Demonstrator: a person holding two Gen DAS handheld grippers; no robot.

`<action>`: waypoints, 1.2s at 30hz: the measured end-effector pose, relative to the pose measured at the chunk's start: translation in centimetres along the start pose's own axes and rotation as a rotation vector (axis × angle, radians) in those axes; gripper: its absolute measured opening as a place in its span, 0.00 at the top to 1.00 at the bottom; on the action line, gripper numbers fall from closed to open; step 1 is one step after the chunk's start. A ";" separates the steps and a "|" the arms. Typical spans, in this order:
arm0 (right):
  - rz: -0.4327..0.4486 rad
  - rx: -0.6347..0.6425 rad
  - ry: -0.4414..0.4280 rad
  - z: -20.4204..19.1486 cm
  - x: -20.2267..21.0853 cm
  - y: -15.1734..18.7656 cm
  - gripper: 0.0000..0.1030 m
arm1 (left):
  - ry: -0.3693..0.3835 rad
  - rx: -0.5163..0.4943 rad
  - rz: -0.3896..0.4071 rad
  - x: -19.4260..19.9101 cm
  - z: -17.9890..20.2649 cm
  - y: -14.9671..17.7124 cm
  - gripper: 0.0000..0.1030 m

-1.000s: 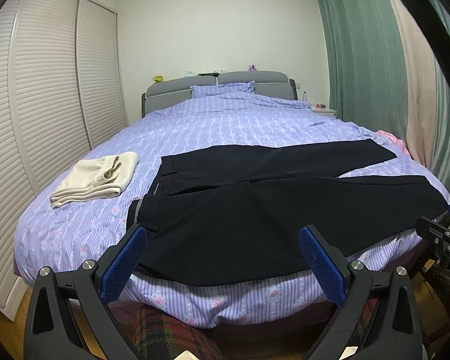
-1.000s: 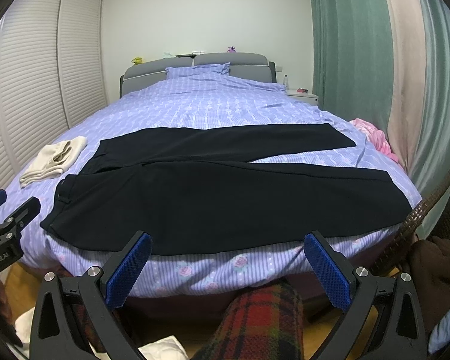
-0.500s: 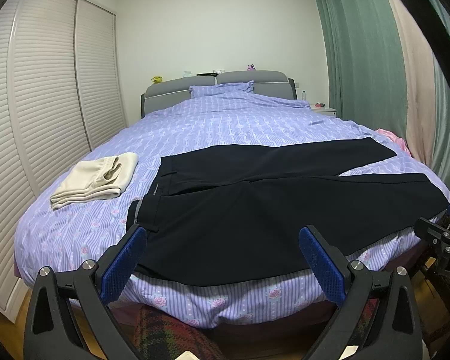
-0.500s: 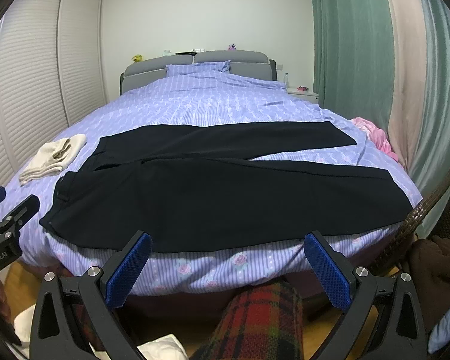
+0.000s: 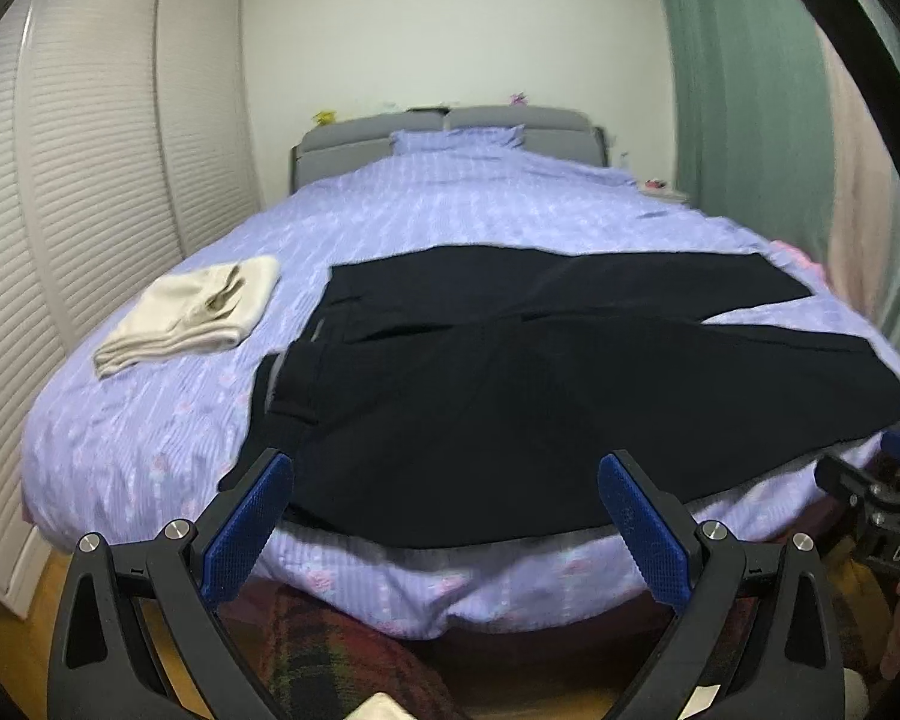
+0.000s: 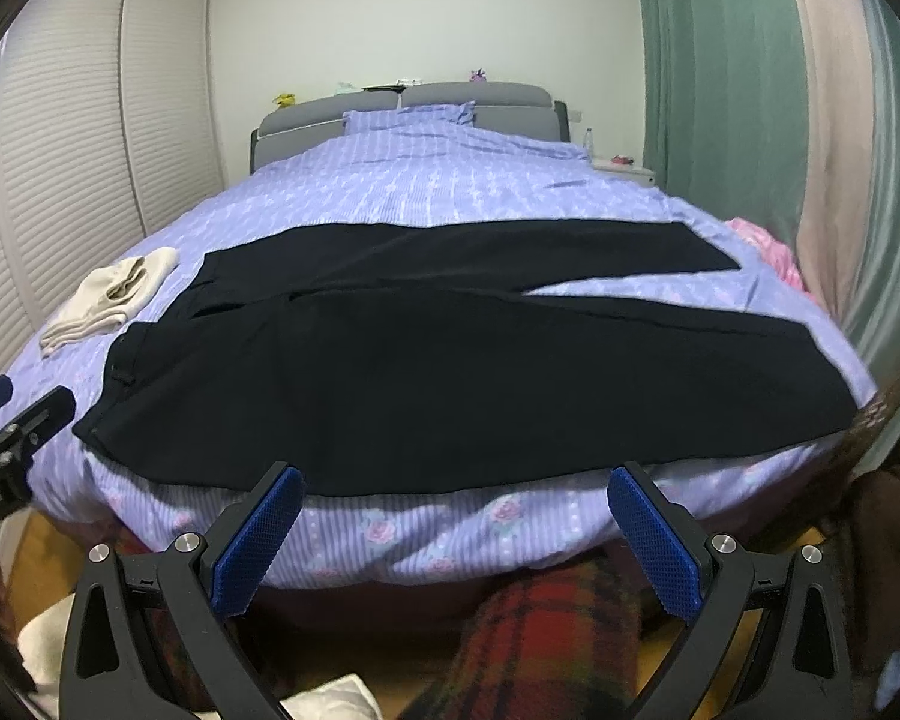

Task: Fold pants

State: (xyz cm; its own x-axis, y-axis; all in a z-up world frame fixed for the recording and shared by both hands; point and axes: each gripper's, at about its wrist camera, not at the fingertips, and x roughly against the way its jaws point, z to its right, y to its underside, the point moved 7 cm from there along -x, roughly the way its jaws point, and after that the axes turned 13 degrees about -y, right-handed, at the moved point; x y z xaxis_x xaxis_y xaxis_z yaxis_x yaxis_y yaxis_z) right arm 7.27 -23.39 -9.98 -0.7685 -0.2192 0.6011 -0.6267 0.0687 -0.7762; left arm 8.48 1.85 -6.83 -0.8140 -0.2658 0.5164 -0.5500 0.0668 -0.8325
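Observation:
Black pants (image 5: 546, 372) (image 6: 450, 348) lie spread flat across the foot of the bed, waistband to the left, both legs running right, the near leg reaching the bed's front edge. My left gripper (image 5: 444, 468) hovers open just short of that front edge, near the waistband end, touching nothing. My right gripper (image 6: 456, 480) is open too, held before the near leg's lower hem edge, empty. Each gripper shows at the other view's side: the right one (image 5: 888, 498), the left one (image 6: 6, 420).
The bed (image 5: 438, 222) has a lilac striped cover. A folded cream garment (image 5: 192, 312) (image 6: 108, 294) lies at its left. Louvred wardrobe doors (image 5: 78, 168) stand left, green curtains (image 6: 720, 72) right, pink cloth (image 6: 768, 252) at the bed's right. Plaid-clad legs (image 6: 552, 618) show below.
Both grippers have moved forward and closer to the bed's front edge; the pants fill more of each view. Both stay open. The pants have not moved.

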 end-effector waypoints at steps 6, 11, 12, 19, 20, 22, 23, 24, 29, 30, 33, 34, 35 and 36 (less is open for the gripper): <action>-0.060 -0.141 -0.080 0.3 -4.7 1.9 0.00 | -0.035 0.047 -0.101 -4.0 -2.0 1.6 0.00; -0.087 -0.163 -0.067 0.7 -8.4 2.1 0.00 | -0.035 0.107 -0.220 -7.9 -3.4 3.0 0.00; -0.095 -0.182 -0.063 1.0 -9.1 2.0 0.00 | -0.022 0.125 -0.240 -8.6 -3.2 3.2 0.00; -0.121 -0.329 -0.061 2.7 -12.5 2.4 0.01 | 0.043 0.176 -0.345 -12.7 -1.9 4.8 0.00; -0.127 -0.340 -0.065 2.8 -12.7 2.4 0.01 | 0.051 0.198 -0.366 -13.2 -2.1 5.1 0.00; -0.132 -0.366 -0.062 3.2 -13.3 2.8 0.01 | 0.067 0.246 -0.401 -14.2 -2.3 5.8 0.00; -0.133 -0.372 -0.053 3.5 -13.6 2.9 0.02 | 0.063 0.256 -0.414 -14.6 -2.4 6.1 0.01; -0.139 -0.375 -0.041 3.8 -14.0 3.1 0.03 | 0.064 0.263 -0.425 -15.0 -2.3 6.3 0.01; -0.151 -0.405 -0.041 4.6 -15.2 3.7 0.09 | 0.084 0.291 -0.497 -17.0 -2.0 7.7 0.08; -0.152 -0.403 -0.043 4.5 -15.4 3.7 0.10 | 0.092 0.297 -0.508 -17.5 -1.9 7.8 0.14; -0.149 -0.387 -0.056 4.1 -15.4 3.3 0.22 | 0.130 0.316 -0.520 -18.0 -1.7 7.8 0.31; -0.146 -0.377 -0.059 3.9 -15.3 3.2 0.27 | 0.146 0.324 -0.519 -18.0 -1.6 7.6 0.36; -0.146 -0.366 -0.058 3.6 -15.2 3.2 0.30 | 0.146 0.325 -0.515 -18.0 -1.7 7.4 0.46; -0.143 -0.353 -0.056 3.5 -15.2 3.0 0.37 | 0.139 0.325 -0.509 -17.9 -1.9 7.2 0.57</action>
State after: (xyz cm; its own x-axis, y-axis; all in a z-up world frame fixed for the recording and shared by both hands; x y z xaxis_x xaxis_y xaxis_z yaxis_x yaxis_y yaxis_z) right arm 17.51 -23.22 -22.04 -0.6680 -0.3033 0.6796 -0.7405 0.3619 -0.5663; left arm 18.80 8.88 -21.68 -0.4929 -0.0581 0.8682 -0.8088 -0.3374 -0.4817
